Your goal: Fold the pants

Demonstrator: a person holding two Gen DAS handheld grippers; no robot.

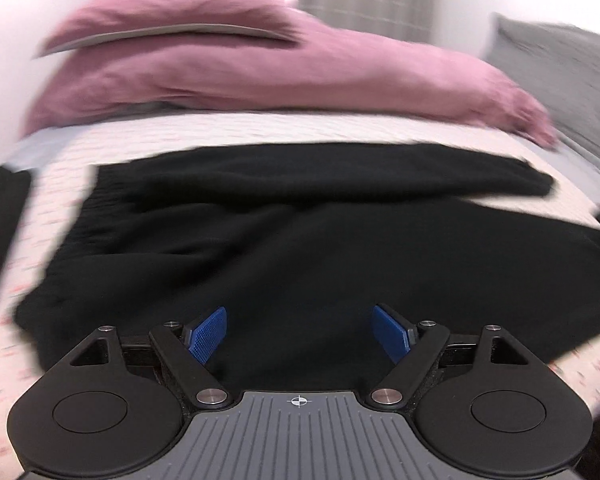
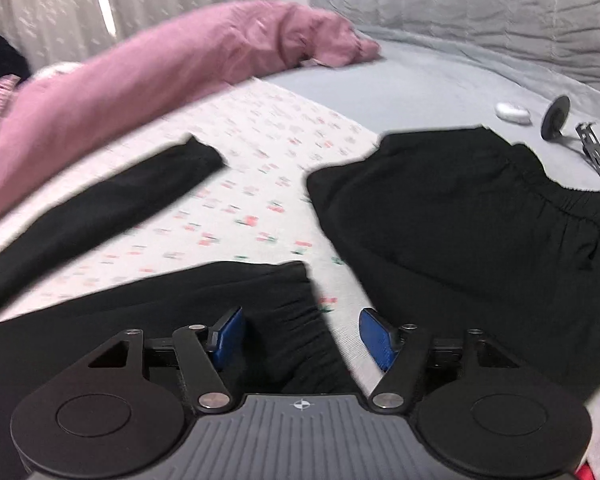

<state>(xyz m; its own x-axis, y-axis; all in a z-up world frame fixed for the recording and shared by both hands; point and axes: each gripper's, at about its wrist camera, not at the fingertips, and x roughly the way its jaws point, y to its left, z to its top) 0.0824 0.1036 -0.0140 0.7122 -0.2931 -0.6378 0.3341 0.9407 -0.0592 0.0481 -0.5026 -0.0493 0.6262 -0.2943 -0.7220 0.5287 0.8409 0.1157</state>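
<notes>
Both claws, left and right, gape empty over limp black pants; we'd pinch the elastic waistband, since thin cloth slips.

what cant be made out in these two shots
- Left wrist view: black pants are motion-blurred, so their folds are unclear; gripper body hides the near edge.
- Right wrist view: small white thing and dark metal bits on the grey cover are too small to identify.
- Dark garment is cut off at the right edge.
</notes>
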